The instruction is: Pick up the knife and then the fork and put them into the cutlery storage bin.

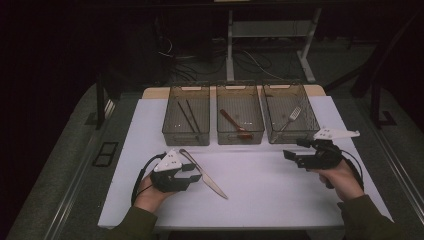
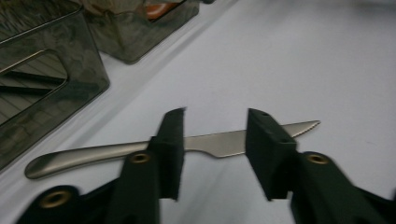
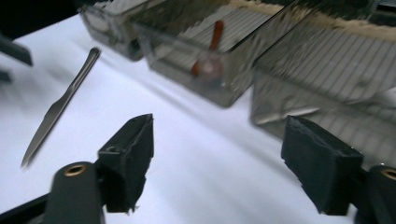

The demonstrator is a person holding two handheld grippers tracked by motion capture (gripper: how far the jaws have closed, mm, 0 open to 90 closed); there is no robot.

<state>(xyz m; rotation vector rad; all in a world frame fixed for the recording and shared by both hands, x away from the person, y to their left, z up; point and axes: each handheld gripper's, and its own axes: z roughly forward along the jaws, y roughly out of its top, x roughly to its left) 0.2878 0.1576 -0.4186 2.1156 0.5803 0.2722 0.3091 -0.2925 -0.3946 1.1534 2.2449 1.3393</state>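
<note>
Straddling the knife (image 2: 205, 144) with my left gripper (image 2: 212, 154), jaws spread, not pinching; right gripper (image 3: 217, 158) jaws spread at 3 o'clock.

Left gripper (image 2: 214, 154) fingers (image 2: 172, 149) apart astride a silver knife (image 2: 140, 150) flat on white table (image 2: 303, 60), beside smoky bins (image 2: 56, 93).
</note>
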